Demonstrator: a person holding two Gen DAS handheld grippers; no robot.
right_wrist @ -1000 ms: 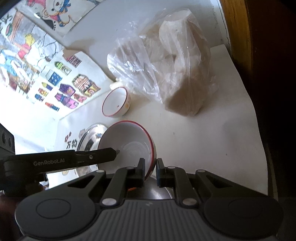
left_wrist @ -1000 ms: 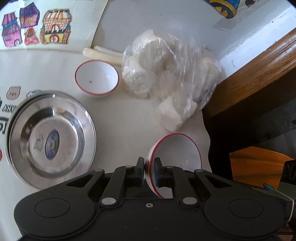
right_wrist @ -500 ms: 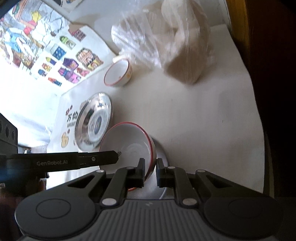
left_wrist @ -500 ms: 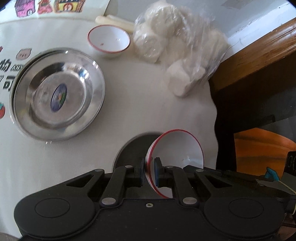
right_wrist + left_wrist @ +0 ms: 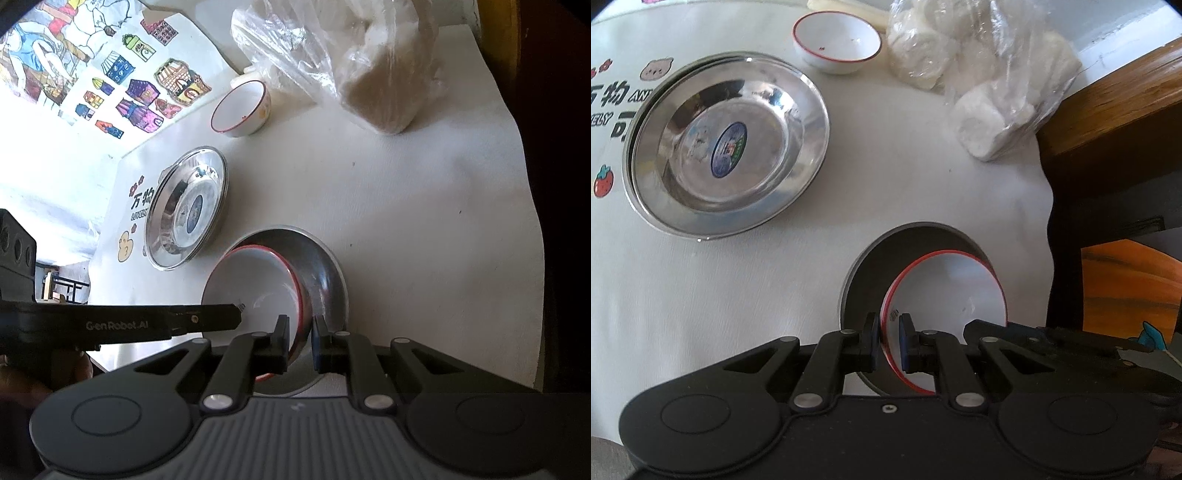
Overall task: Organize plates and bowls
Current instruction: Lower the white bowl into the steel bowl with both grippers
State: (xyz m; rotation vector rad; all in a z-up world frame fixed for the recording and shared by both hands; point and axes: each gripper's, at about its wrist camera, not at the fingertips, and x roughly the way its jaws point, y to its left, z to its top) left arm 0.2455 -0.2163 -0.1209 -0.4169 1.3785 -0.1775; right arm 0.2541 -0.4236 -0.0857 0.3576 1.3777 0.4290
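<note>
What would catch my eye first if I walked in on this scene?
Probably the red-rimmed white bowl, pinched at its rim by both tools, the left tool and the right tool, over a steel plate at the near table edge. Farther back lie a shiny steel plate, a second small bowl and a plastic bag of white lumps.

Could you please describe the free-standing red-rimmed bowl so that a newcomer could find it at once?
Start at the clear plastic bag of white lumps at the table's far edge. Immediately beside it stands a small white bowl, beyond the shiny steel plate. Unlike the other red-rimmed bowl, no hand-held gripper holds it.
</note>
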